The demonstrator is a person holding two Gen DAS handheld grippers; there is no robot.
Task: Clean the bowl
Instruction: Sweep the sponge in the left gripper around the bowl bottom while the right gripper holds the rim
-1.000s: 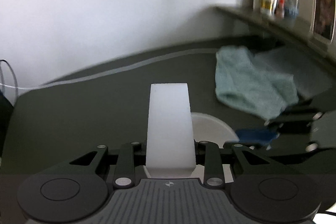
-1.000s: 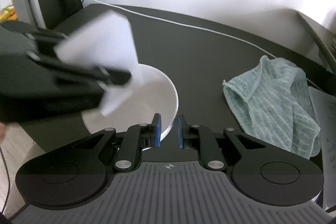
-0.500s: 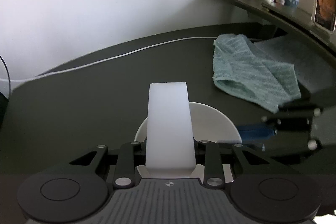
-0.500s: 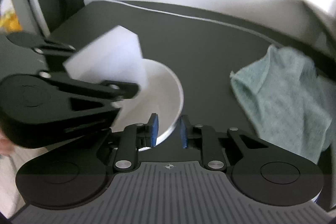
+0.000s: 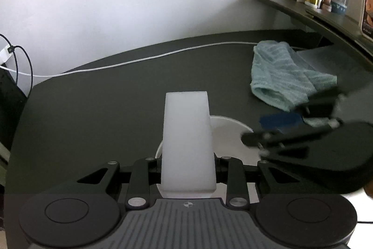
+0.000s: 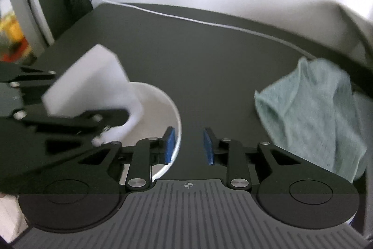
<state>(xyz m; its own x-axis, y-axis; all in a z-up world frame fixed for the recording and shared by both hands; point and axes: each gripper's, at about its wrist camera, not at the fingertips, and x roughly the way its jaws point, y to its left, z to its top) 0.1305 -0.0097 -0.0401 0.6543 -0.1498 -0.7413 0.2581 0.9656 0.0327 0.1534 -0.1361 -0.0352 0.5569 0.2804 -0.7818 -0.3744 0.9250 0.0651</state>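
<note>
Left gripper [image 5: 188, 167]: fingers clamped on white rectangular foam sponge [image 5: 186, 139], held over round white ceramic bowl [image 6: 163, 106]
Right gripper [image 6: 188, 144]: blue-padded fingers parted, empty, left pad just inside bowl rim
Bowl: near edge of dark matte surface [image 6: 209, 57]
Crumpled pale-green terry towel [image 6: 314, 113]: right of bowl, apart
Thin white cable [image 5: 139, 60]: along far edge

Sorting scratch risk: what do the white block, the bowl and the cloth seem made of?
White block: matte, poreless foam, probably a melamine sponge. Bowl: smooth glossy white, ceramic or plastic; cannot tell. Cloth: soft teal ribbed terry or microfibre, crumpled.
</note>
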